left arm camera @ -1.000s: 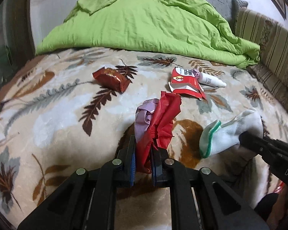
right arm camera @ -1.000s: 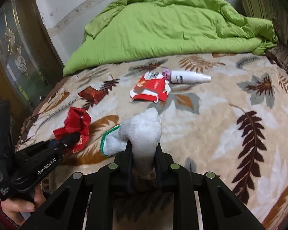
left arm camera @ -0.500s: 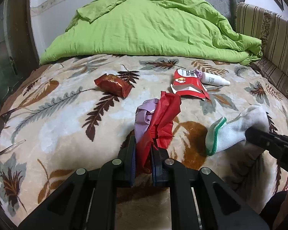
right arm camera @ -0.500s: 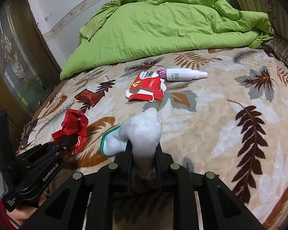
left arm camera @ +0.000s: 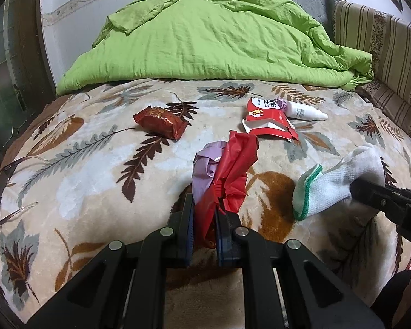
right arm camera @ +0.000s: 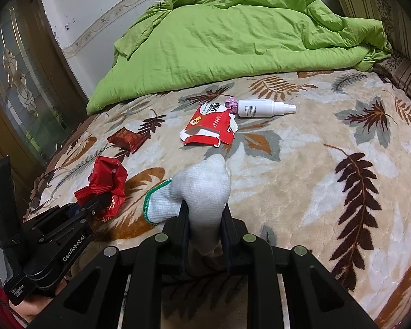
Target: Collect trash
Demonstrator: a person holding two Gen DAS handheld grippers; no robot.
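Jaws first, left wrist view: my left gripper (left arm camera: 204, 219) has its jaws clamped on a crumpled red plastic bag (left arm camera: 233, 172), with a lilac scrap (left arm camera: 205, 164) bunched against the bag's left side; I cannot tell whether the scrap is pinched too or just clinging. The bundle stands up out of the jaws above the leaf-patterned bed blanket (left arm camera: 82, 164). At right, the right gripper (left arm camera: 354, 189) holds a white sock (left arm camera: 339, 181) with a green-trimmed cuff. On the blanket lie a dark red snack wrapper (left arm camera: 160, 122), a torn red-and-white packet (left arm camera: 268, 120), and a white spray bottle (left arm camera: 304, 112) just beside it with a small purple wad (left arm camera: 281, 102) at its base. A green duvet (left arm camera: 213, 41) is heaped at the far end. Eyeglasses (left arm camera: 2, 189) lie near the left edge of the bed.

Right wrist view: jaws closed on the sock (right arm camera: 194, 192), toe end pinched, cuff drooping to the left. The left gripper (right arm camera: 93, 205) shows at lower left with the red bag (right arm camera: 106, 181) in it. Wrapper (right arm camera: 126, 139), packet (right arm camera: 209, 127) and bottle (right arm camera: 263, 107) lie well ahead, untouched.

Step in hand, as I judge it: both grippers loaded, pickups done, carry-off pending. No bin shows in either view. Next move calls for taking both loads to wherever the trash goes, keeping both grips tight, then returning for the wrapper, packet and wad. Whether sock and bottle count as trash I cannot say.
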